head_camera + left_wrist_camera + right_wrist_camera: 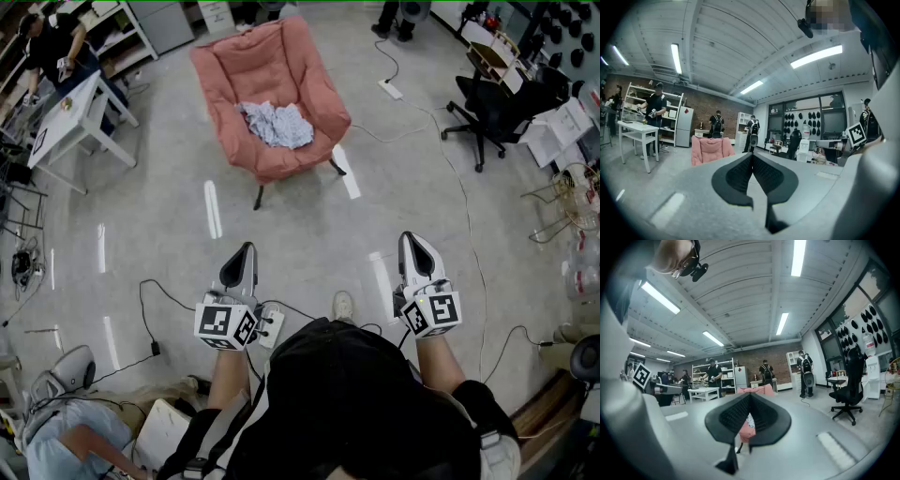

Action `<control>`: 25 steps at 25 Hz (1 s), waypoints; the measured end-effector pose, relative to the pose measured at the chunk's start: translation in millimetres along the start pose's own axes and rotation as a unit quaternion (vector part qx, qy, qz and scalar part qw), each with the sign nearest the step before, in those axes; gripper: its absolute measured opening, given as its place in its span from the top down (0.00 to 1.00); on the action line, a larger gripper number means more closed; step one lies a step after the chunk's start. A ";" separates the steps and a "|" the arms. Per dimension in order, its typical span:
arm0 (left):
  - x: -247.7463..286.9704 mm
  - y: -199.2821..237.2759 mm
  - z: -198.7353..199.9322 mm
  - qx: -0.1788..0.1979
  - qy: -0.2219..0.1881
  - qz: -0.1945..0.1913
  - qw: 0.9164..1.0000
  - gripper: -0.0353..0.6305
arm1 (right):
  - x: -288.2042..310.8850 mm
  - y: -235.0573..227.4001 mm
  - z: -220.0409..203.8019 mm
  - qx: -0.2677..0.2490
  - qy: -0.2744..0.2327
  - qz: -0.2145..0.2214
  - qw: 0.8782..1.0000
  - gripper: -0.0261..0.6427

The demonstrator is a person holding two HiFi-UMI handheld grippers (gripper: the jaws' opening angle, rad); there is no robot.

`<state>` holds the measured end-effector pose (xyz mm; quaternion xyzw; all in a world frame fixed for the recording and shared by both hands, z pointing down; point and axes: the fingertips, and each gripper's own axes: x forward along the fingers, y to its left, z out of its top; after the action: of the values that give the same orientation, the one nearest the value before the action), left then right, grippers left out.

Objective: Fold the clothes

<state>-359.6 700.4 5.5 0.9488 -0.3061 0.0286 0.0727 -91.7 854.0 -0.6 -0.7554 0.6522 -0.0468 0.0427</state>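
Note:
A crumpled pale blue-grey garment (276,124) lies on the seat of a pink armchair (314,75) across the floor from me. My left gripper (240,257) is held level in front of my body, shut with nothing in it, well short of the chair. My right gripper (412,246) is beside it, also shut and empty. In the left gripper view the closed jaw tips (752,154) meet, with the armchair (710,147) far off to their left. In the right gripper view the closed tips (750,395) point at the armchair (746,429), which shows through the gap below them.
A white table (70,117) with a person (52,42) at it stands at the far left. A black office chair (492,103) is at the far right. Cables (164,295) run over the grey floor near my feet. Another person (66,441) crouches at the lower left.

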 end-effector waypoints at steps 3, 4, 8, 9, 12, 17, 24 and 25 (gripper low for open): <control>4.1 3.8 1.8 -0.002 -0.001 0.003 1.000 0.95 | 10.5 -0.1 2.0 -0.003 -0.001 0.006 1.000 0.95; 4.5 5.3 1.5 -0.003 -0.001 0.005 1.000 0.95 | 13.4 0.6 2.4 -0.004 -0.002 0.009 1.000 0.95; 4.5 12.2 -0.9 -0.005 -0.001 0.015 1.000 0.95 | 23.7 0.6 0.6 0.000 -0.003 0.010 1.000 0.95; 5.1 13.5 -0.5 -0.007 -0.002 0.017 1.000 0.95 | 26.3 -0.1 0.9 0.001 -0.003 0.010 1.000 0.95; 8.0 16.2 2.0 -0.011 -0.004 0.020 1.000 0.94 | 34.0 -0.1 2.6 0.000 -0.005 0.018 1.000 0.95; 15.6 16.2 6.1 -0.019 -0.010 0.013 1.000 0.94 | 43.5 -6.0 6.2 0.018 -0.022 0.020 0.999 0.95; 33.5 11.6 27.2 -0.052 -0.059 0.008 0.997 0.51 | 59.4 -3.3 24.8 0.028 -0.051 0.072 0.996 0.52; 36.8 11.9 29.6 -0.055 -0.064 0.013 0.996 0.48 | 62.2 -5.0 28.1 0.026 -0.055 0.073 0.995 0.46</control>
<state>-336.4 665.0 -18.7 0.9392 -0.3235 -0.0483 0.1050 -74.2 793.3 -26.9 -0.7058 0.7009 -0.0191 0.1012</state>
